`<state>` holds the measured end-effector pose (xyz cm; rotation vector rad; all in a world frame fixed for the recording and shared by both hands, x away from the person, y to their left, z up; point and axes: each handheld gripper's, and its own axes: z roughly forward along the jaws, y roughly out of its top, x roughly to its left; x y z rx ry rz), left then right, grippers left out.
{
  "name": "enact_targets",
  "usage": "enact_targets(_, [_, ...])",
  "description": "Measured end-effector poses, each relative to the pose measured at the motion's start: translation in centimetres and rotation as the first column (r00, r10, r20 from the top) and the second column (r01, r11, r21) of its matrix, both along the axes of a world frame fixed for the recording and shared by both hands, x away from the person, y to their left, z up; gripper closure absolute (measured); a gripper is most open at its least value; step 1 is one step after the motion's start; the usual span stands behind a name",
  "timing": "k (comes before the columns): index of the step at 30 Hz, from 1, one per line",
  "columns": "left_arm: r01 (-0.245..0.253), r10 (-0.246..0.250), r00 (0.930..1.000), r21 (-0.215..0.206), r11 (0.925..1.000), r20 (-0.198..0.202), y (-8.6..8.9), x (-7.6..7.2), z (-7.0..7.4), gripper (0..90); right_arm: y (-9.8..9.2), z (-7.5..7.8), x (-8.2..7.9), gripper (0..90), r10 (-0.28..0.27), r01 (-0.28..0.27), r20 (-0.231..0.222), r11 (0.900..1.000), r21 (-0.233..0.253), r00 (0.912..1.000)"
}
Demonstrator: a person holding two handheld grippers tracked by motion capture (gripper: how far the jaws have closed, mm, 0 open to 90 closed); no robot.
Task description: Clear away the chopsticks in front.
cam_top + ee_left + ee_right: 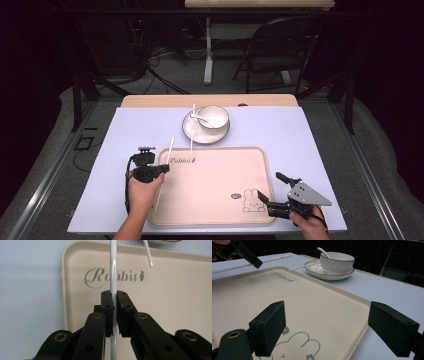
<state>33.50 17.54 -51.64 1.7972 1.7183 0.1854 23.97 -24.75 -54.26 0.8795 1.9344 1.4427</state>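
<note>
My left gripper (pixel 161 169) (pixel 115 298) is shut on a white chopstick (pixel 169 150) (pixel 113 270), held over the left edge of the beige tray (pixel 220 210) (pixel 175 302). A second chopstick (pixel 191 137) (pixel 148 253) leans from the plate (pixel 192 132) (pixel 314 268) onto the tray's far rim. On the plate stands a white bowl (pixel 214 119) (pixel 337 262) with a spoon (pixel 200 117) (pixel 323 251) in it. My right gripper (pixel 271 186) (pixel 329 327) is open over the tray's near right corner, by the rabbit drawing, with nothing between its pads (pixel 268 327).
A pale blue mat (pixel 130 125) covers the table, and a strip of wooden tabletop (pixel 150 101) shows at the far edge. Behind the table stand a folding chair (pixel 280 45) and a white desk leg (pixel 208 50). The left gripper (pixel 249 256) shows far off in the right gripper view.
</note>
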Motion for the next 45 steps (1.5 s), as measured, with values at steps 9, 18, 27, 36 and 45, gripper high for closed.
enact_targets(9, [-0.029,0.028,0.9995,0.079,0.9964,0.013,-0.7,-0.9,-0.8,84.8,0.0,0.0,-0.1,14.0,0.003,-0.003,0.005,1.0,-0.003,1.0])
enact_targets(18, [-0.052,0.052,0.9986,0.086,0.995,-0.003,-0.4,-1.1,-1.6,84.8,0.0,0.1,-0.1,14.0,0.006,-0.006,0.006,1.0,-0.003,1.0])
enact_targets(27, [-0.063,0.065,0.9976,0.09,0.994,-0.022,0.1,-1.1,-2.0,84.7,0.0,0.1,-0.1,14.0,0.007,-0.007,0.005,1.0,-0.005,1.0])
enact_targets(36, [-0.076,0.079,0.9966,0.089,0.9931,-0.026,0.4,-1.1,-2.3,84.6,0.0,0.0,-0.1,14.0,0.007,-0.007,0.003,1.0,-0.006,1.0])
enact_targets(45, [-0.087,0.089,0.9959,0.086,0.9925,-0.018,0.5,-1.2,-2.5,84.3,0.1,0.0,0.0,14.0,0.005,-0.005,0.003,1.0,-0.006,1.0])
